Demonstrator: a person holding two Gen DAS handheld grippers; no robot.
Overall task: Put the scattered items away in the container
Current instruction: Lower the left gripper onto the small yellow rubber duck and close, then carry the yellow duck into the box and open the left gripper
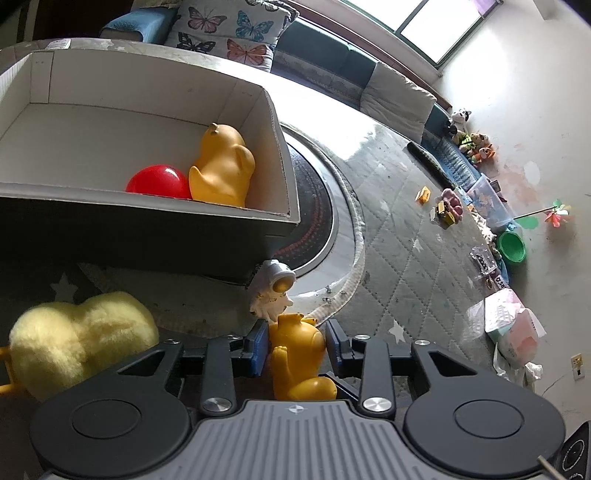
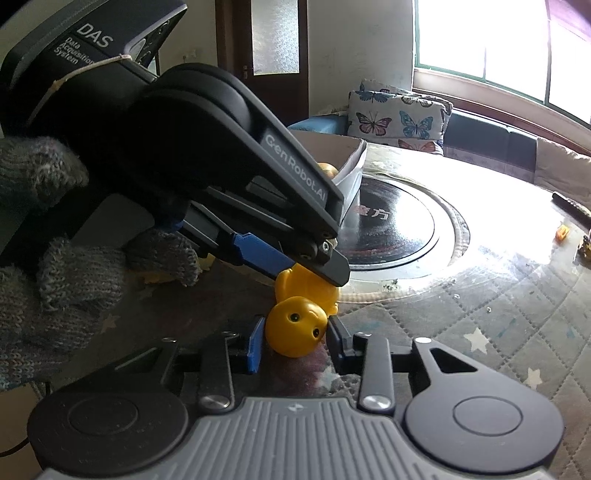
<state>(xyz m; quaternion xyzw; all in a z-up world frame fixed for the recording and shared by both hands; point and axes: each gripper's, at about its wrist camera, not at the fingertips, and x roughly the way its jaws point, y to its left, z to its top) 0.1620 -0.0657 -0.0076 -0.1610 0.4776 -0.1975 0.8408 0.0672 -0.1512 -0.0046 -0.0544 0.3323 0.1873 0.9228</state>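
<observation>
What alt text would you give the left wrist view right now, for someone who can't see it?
The left gripper clamps a yellow toy figure just outside the cardboard box. Inside the box lie a matching yellow figure and a red ball; a fluffy yellow plush and a small white figurine sit outside it.

A round table (image 1: 388, 229), covered by a quilted grey cloth with white stars, is seen ahead of the claw, with a dark turntable (image 2: 391, 229) set in its middle. Beyond it, a bench sofa (image 1: 332, 62) with teal and grey cushions is placed under a bright window (image 2: 498, 40). A butterfly-print pillow (image 1: 229, 29) is propped there. A brown door (image 2: 273, 51) is seen far ahead. Strong glare is thrown across the tabletop.
</observation>
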